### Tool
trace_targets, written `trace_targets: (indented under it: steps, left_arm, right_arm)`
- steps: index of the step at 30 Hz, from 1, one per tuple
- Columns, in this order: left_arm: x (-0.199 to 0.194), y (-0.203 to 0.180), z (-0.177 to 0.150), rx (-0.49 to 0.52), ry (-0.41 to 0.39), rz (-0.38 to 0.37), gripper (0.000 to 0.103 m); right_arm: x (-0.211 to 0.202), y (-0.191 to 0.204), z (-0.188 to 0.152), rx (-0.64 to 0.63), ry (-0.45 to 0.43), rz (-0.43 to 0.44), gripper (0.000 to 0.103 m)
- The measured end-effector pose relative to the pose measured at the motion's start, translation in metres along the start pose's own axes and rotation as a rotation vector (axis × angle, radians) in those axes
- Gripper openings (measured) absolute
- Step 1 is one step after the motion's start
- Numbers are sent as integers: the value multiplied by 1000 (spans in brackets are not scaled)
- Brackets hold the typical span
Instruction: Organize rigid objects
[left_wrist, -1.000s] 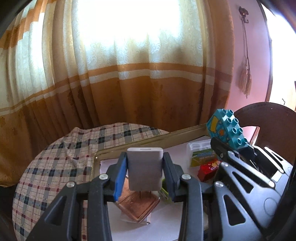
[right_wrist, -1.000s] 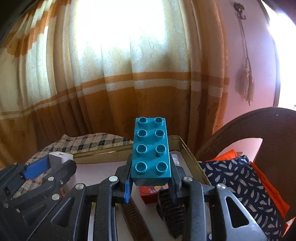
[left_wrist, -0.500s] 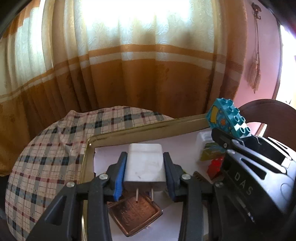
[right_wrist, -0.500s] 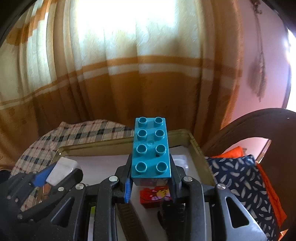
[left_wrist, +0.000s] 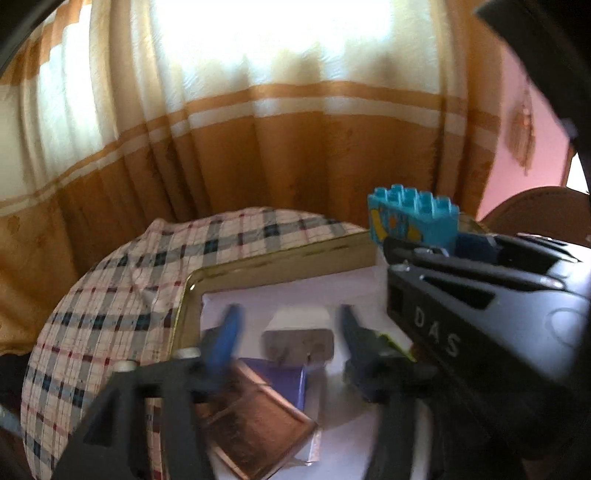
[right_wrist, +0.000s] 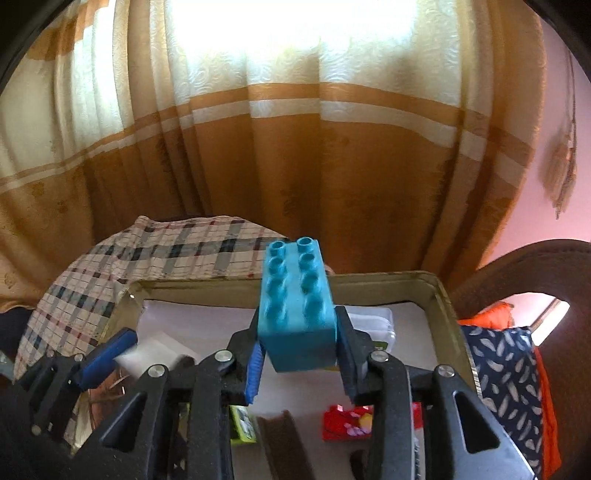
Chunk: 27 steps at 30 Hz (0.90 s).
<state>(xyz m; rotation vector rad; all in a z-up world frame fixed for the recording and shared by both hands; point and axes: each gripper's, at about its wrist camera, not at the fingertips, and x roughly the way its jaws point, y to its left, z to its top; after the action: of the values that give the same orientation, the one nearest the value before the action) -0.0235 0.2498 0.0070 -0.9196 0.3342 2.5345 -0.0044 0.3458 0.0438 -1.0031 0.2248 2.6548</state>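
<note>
A white charger plug (left_wrist: 299, 332) lies blurred between the spread fingers of my left gripper (left_wrist: 288, 336). Those jaws are opening, with both blue pads clear of the plug, just above the paper-lined gold tray (left_wrist: 280, 258). In the right wrist view the plug (right_wrist: 155, 354) shows beside the left gripper's blue pad (right_wrist: 107, 350). A teal studded brick (right_wrist: 295, 310) stands tilted and blurred between the fingers of my right gripper (right_wrist: 299, 354). Its jaws are opening and a gap shows at the left pad. From the left wrist, the brick (left_wrist: 413, 218) sits above the right gripper (left_wrist: 436, 251).
In the tray (right_wrist: 369, 280) lie a copper square (left_wrist: 258, 432), a purple piece (left_wrist: 280, 380), a red brick (right_wrist: 347, 421), a green item (right_wrist: 243, 424), a dark strip (right_wrist: 280, 435) and a clear box (right_wrist: 373, 325). Plaid cloth (left_wrist: 110, 314) lies left, a feather-print cushion (right_wrist: 506, 369) right.
The left jaws have spread and the plug has come free, dropping toward the tray. The right jaws have widened a little and the teal brick has tipped loose between them.
</note>
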Motion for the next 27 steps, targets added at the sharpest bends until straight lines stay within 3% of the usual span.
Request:
trace_targets:
  steps: [2,3,7,10,27]
  left_arm:
    - [1,3,0,-22,12,-19,99]
    - [0,5,0,-30,12,-30,102]
    - [0,8,1,-36,31,-37,102]
    - [1,8,-1,-42,57,-43,102]
    - [-18,2,0,-8,11,-41,102]
  right_arm:
    - [2,6,0,-9,-4,26,63]
    - [2,8,-1,-13,-5,46,74]
    - [2,12,-1,-5,4,61,84]
    - [-1,11,-3,22,6,80,85]
    - [-46,-11,-23,179,-141,100,86]
